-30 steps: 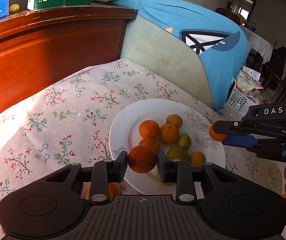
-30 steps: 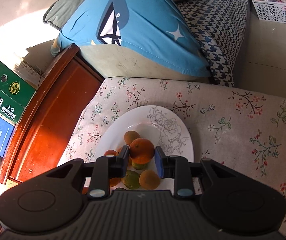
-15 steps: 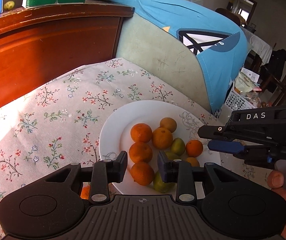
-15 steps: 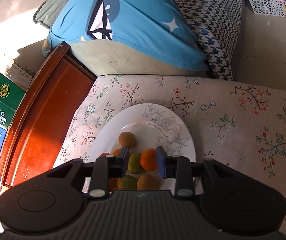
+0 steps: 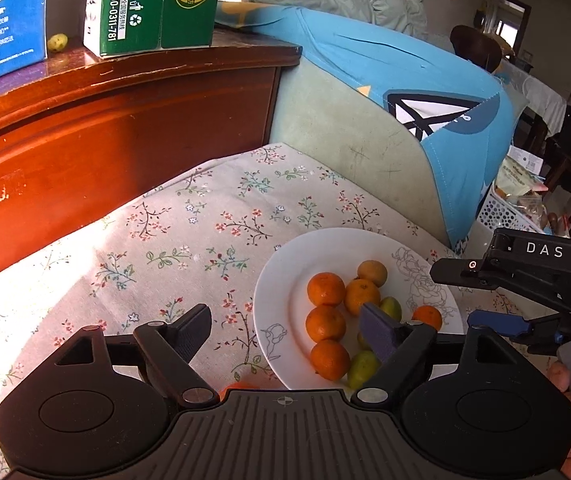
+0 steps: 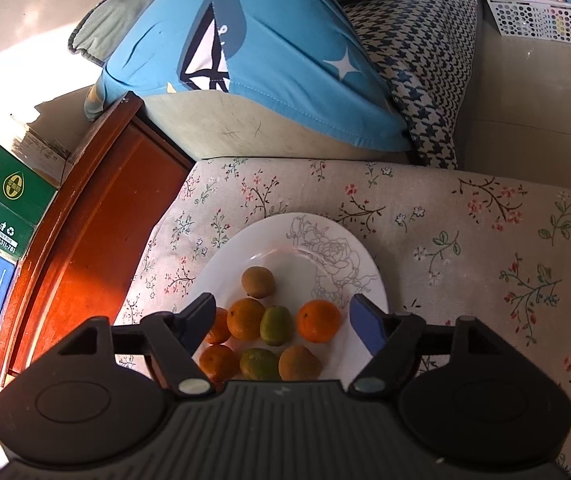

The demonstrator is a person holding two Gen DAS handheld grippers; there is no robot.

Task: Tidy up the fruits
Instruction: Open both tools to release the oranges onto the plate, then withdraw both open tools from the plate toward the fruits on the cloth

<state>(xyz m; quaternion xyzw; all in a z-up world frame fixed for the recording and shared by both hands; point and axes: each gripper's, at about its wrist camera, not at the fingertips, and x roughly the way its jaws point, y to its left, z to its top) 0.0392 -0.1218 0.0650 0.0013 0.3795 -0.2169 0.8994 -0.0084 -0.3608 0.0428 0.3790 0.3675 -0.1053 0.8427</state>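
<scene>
A white plate (image 5: 281, 280) with a drawn rose sits on the floral cloth and holds several oranges (image 5: 325, 289) and green fruits (image 5: 362, 368). My left gripper (image 5: 285, 330) is open and empty, above the plate's near left rim. Another orange (image 5: 237, 387) lies on the cloth just under it, mostly hidden. In the right wrist view the plate (image 6: 317, 240) is below my right gripper (image 6: 283, 322), which is open and empty above the fruit pile, an orange (image 6: 318, 320) between its fingers' line. The right gripper (image 5: 481, 300) also shows at the plate's right edge.
A red-brown wooden cabinet (image 5: 105, 128) stands left of the cloth with a green carton (image 5: 149, 4) and a blue box (image 5: 1, 20) on top. A sofa with a blue cover (image 5: 405, 92) is behind. A white basket (image 6: 541, 12) sits on the floor.
Both grippers let go of their oranges onto the plate and opened wide. The left gripper drew back to the left; the right one backed off a little.
</scene>
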